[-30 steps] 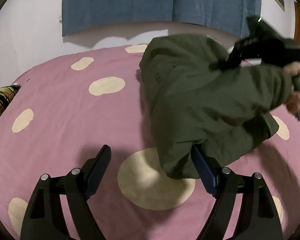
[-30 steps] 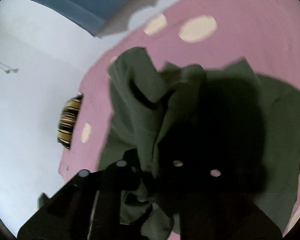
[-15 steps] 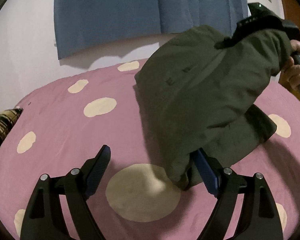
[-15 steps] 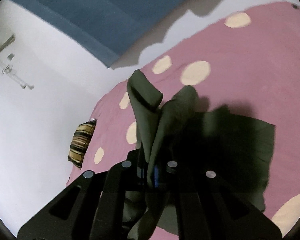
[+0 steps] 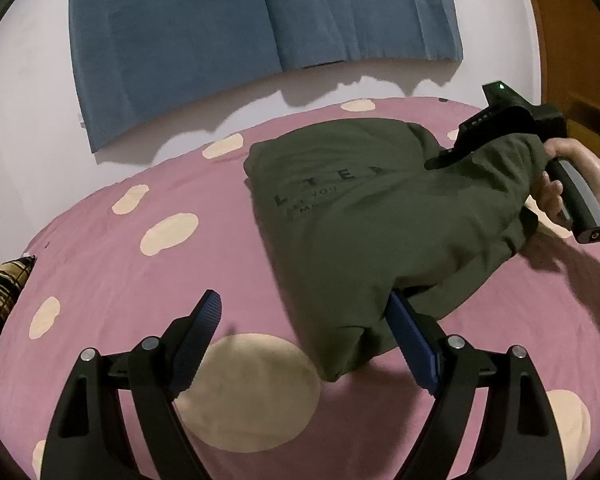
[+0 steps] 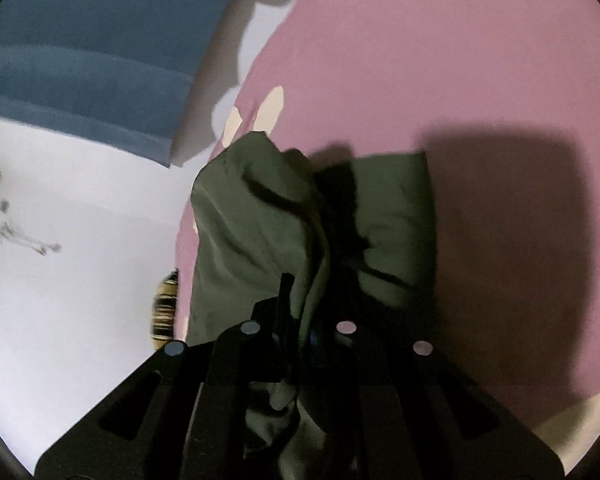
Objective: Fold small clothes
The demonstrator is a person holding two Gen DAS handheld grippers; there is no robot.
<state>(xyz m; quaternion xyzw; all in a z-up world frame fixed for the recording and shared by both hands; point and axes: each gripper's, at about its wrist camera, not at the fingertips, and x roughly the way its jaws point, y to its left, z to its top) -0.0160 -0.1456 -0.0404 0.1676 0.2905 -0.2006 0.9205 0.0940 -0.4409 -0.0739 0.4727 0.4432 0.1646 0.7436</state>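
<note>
Bedding fills both views: a pink bedspread (image 5: pixel 100 264) dotted with cream blobs, with a striped cushion (image 5: pixel 0 300) at nine o'clock in the left wrist view and a blue curtain (image 5: pixel 240 20) hanging at twelve o'clock on a pale wall. Moving rightward, the left gripper (image 5: pixel 304 320) sits at six o'clock with its jaws spread wide; the left blue pad is over bare bedspread, while the right pad touches or slips just under the near corner of the olive-green garment (image 5: pixel 380 220), and nothing is pinched between them. That garment lies bunched on the bedspread from the centre toward three o'clock, thick and doubled over itself, its near corner hanging in a rounded fold and its top surface fairly smooth. Dark printed lettering runs across it; the letters "T E" and a smaller line with "YOU" can be read, the rest is creased or too faint. At two to three o'clock a hand (image 5: pixel 572 184) grips the handle of the right gripper (image 6: pixel 300 312), whose jaws are clamped tight on a gathered edge of the garment, draping fabric over its body. In the right wrist view the cloth rises in crumpled folds from the closed jaws toward twelve o'clock, partly in deep shadow.
</note>
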